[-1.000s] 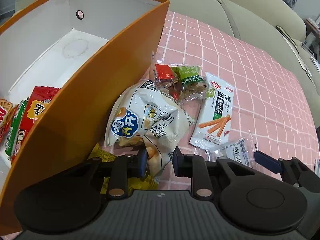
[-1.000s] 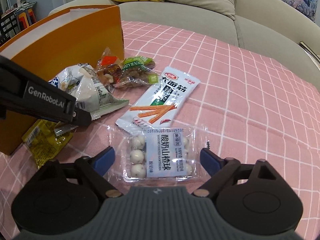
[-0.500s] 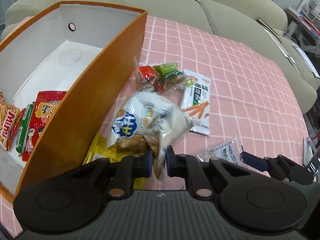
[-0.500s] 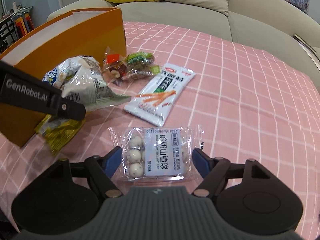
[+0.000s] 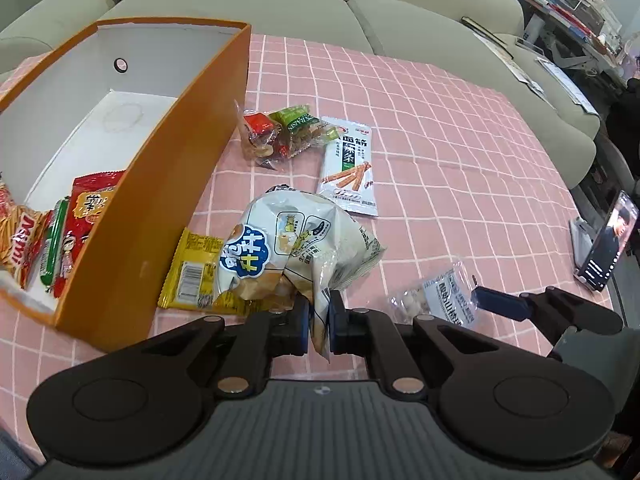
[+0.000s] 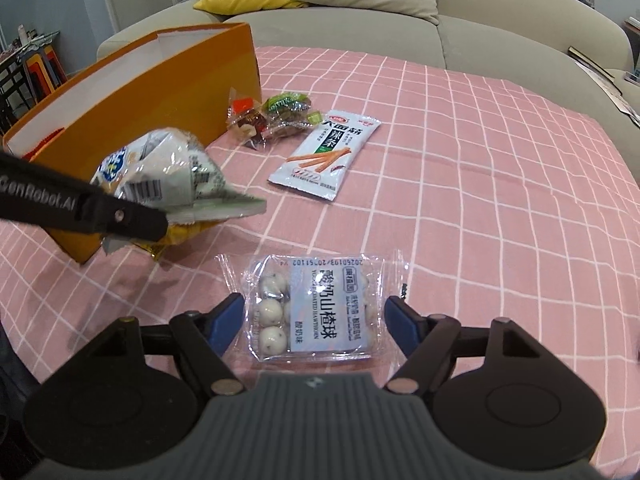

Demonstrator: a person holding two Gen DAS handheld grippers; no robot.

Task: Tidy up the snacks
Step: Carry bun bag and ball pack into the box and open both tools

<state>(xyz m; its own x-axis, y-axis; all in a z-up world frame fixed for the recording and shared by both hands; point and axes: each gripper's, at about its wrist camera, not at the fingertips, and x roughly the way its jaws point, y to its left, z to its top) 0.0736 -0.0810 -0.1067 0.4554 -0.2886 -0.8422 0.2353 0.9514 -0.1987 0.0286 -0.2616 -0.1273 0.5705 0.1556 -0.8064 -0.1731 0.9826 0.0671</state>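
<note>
My left gripper (image 5: 319, 312) is closing on the bottom edge of a white puffed snack bag (image 5: 288, 248), and its pads pinch it. The bag (image 6: 168, 172) hangs lifted beside the orange box (image 5: 160, 184), above a yellow packet (image 5: 192, 268). My right gripper (image 6: 314, 320) holds a clear pack of white hawthorn balls (image 6: 320, 308) by its two sides, over the pink checked cloth (image 6: 480, 200). A white spicy-strip packet (image 5: 350, 168) and small red and green packets (image 5: 280, 136) lie on the cloth.
The orange box holds red snack packets (image 5: 84, 216) at its near end; its far end is bare white. A beige sofa (image 5: 280, 0) with a yellow cushion runs behind the table. A phone on a stand (image 5: 604, 248) is at the right edge.
Both grippers have pulled back and up. The left jaws closed on the white bag and raised it off the cloth. The right jaws narrowed on the hawthorn pack and carried it away from the strip packet.
</note>
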